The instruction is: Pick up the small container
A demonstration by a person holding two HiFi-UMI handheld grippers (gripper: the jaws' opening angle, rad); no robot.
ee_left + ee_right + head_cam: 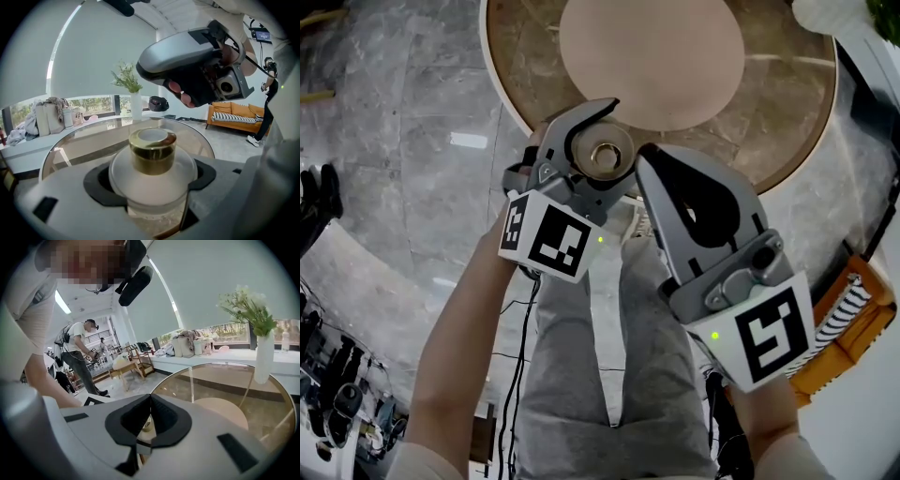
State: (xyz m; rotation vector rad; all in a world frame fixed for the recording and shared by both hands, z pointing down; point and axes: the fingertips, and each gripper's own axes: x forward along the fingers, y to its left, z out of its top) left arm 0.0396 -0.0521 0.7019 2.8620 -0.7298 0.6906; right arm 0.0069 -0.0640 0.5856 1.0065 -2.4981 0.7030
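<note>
The small container (605, 157) is a frosted glass jar with a gold neck. My left gripper (602, 150) is shut on it and holds it in the air just in front of the near rim of the round glass table (516, 94). In the left gripper view the jar (152, 161) sits upright between the dark pads (101, 185) of the left gripper (152, 180). My right gripper (645, 161) is shut with nothing in it, its tip close beside the jar on the right. In the right gripper view the right gripper (150, 399) has its jaws pressed together.
The table (225, 380) carries a white vase with flowers (261, 357) at its far side. An orange sofa (234, 115) stands to the right. Bags (47, 117) lie on a window bench. A person (79, 357) stands further back in the room. Grey-trousered legs (609, 356) are below my grippers.
</note>
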